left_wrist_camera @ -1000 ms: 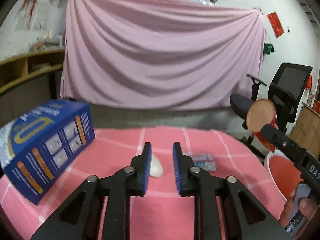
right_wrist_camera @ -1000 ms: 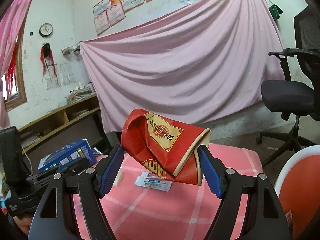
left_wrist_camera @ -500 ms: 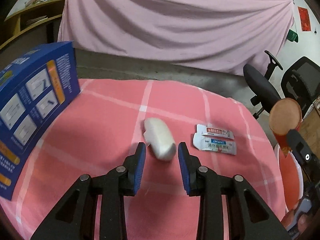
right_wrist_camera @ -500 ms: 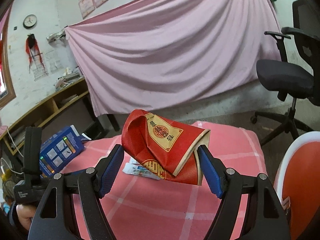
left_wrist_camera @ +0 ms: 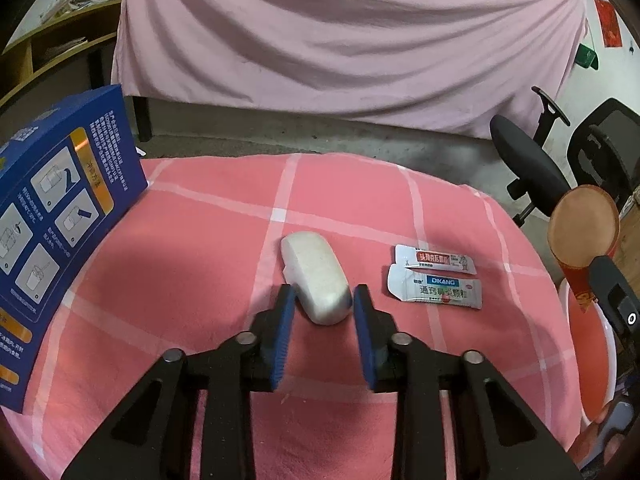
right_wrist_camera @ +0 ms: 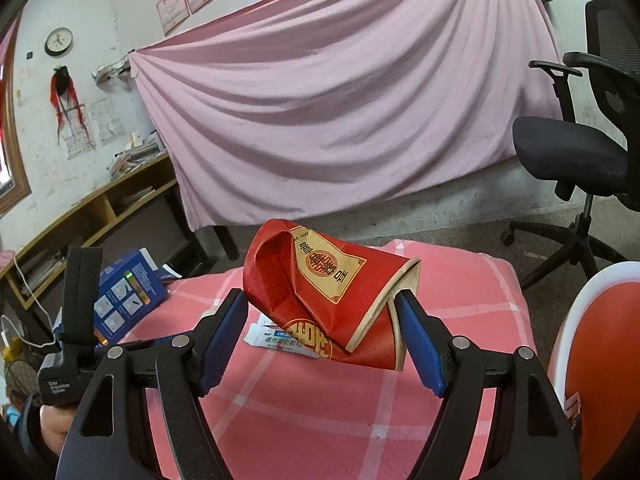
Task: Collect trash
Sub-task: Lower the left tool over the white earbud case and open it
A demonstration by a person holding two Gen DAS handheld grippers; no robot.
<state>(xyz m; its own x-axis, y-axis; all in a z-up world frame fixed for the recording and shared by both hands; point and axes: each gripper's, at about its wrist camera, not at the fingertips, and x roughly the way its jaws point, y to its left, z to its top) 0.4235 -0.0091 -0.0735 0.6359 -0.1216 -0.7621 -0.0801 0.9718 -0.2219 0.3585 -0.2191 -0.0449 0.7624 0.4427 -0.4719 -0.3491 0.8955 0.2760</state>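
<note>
Table: pink checked cloth [left_wrist_camera: 224,216] with pale grid lines covers it; the trash lies on the middle and right part of it.
White lump: a rounded, whitish oblong piece of trash [left_wrist_camera: 314,276] lies flat on the cloth. Its long axis runs from the far left to the near right in the left wrist view, the near end pointing in between the fingers.
Left gripper: the left gripper [left_wrist_camera: 323,300] is tilted down over the cloth, its blue pads on either side of the lump's near end. The jaws have just been closing around it; a narrow gap shows at each side, so the pads do not yet press on it.
Sachets: two flat sachets [left_wrist_camera: 436,280] lie side by side just right of the lump, long axes running left to right, the red-labelled one farther, the blue-labelled one nearer.
Blue box: a blue carton [left_wrist_camera: 60,216] with printed diagrams stands at the cloth's left edge, leaning.
Red cup: a crushed red paper cup [right_wrist_camera: 324,292] with gold emblems is held on its side above the table, its long axis across the fingers, the open mouth turned to the right pad.
Right gripper: the right gripper [right_wrist_camera: 324,320] pinches the cup between widely spread pads.
Bin: an orange basin with a white rim [right_wrist_camera: 568,312] sits beside the table's right edge.
</note>
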